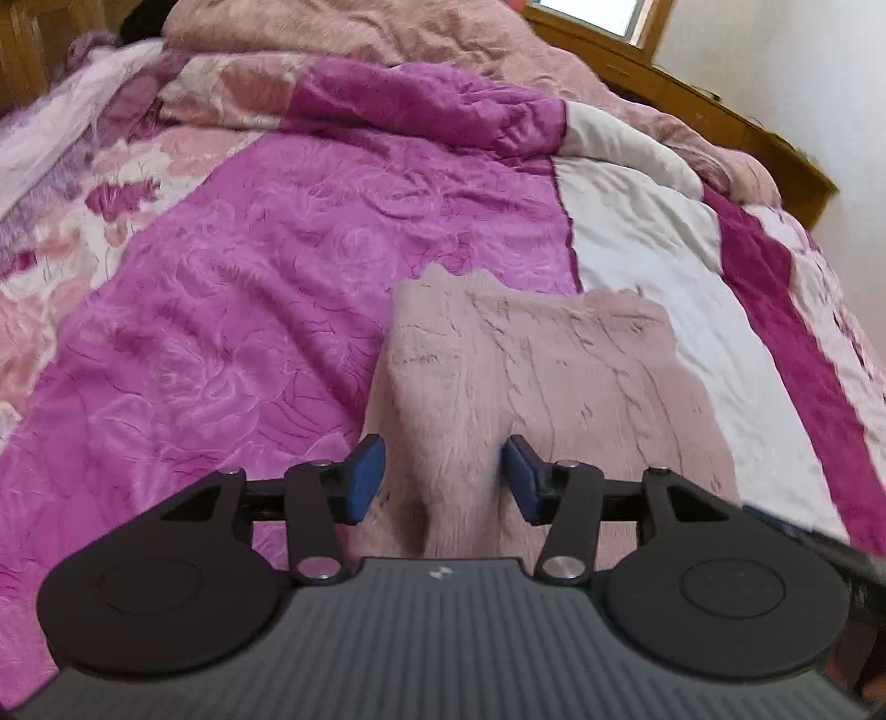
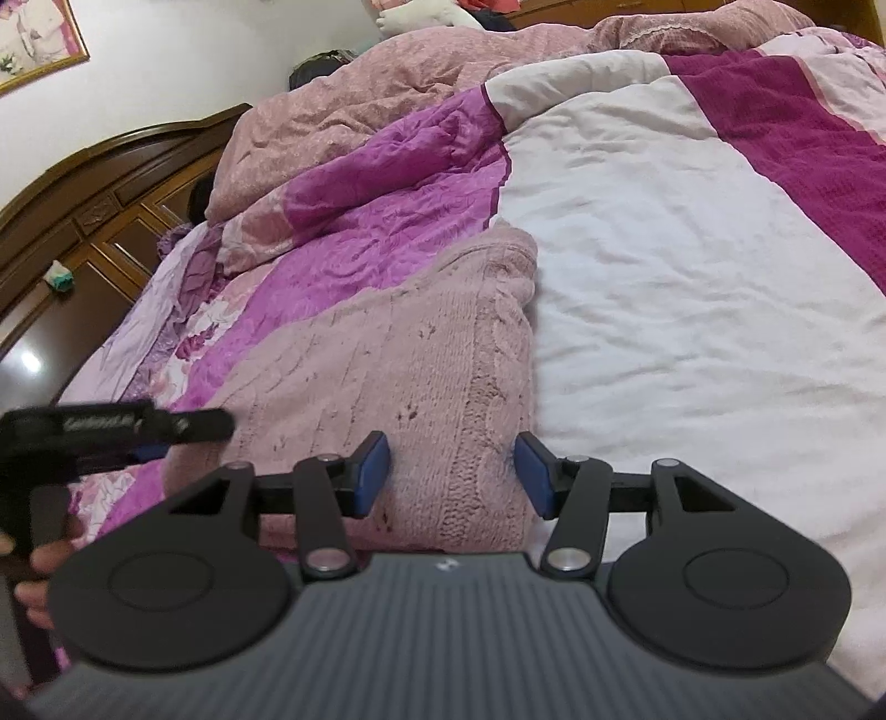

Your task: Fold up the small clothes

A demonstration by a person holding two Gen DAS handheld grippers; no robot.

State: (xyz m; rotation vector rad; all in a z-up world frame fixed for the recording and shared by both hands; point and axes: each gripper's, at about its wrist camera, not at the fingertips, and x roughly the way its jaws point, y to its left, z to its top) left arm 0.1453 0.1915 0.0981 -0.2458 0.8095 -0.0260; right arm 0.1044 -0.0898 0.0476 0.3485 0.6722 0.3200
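A pale pink knitted garment (image 1: 554,376) lies on the bed, its near edge at both grippers. In the left wrist view my left gripper (image 1: 443,476) is open, its blue pads (image 1: 362,476) either side of a raised ridge of the knit. In the right wrist view the garment (image 2: 387,354) lies flat with a folded right edge. My right gripper (image 2: 451,473) is open, its pads (image 2: 534,476) either side of that near right edge. The left gripper (image 2: 127,429) shows at the left of this view.
The bed carries a magenta, white and floral quilt (image 1: 249,288) and a bunched pink duvet (image 1: 387,33) at the far end. A wooden headboard (image 2: 83,188) stands to the left in the right wrist view. A white quilt panel (image 2: 692,288) lies right of the garment.
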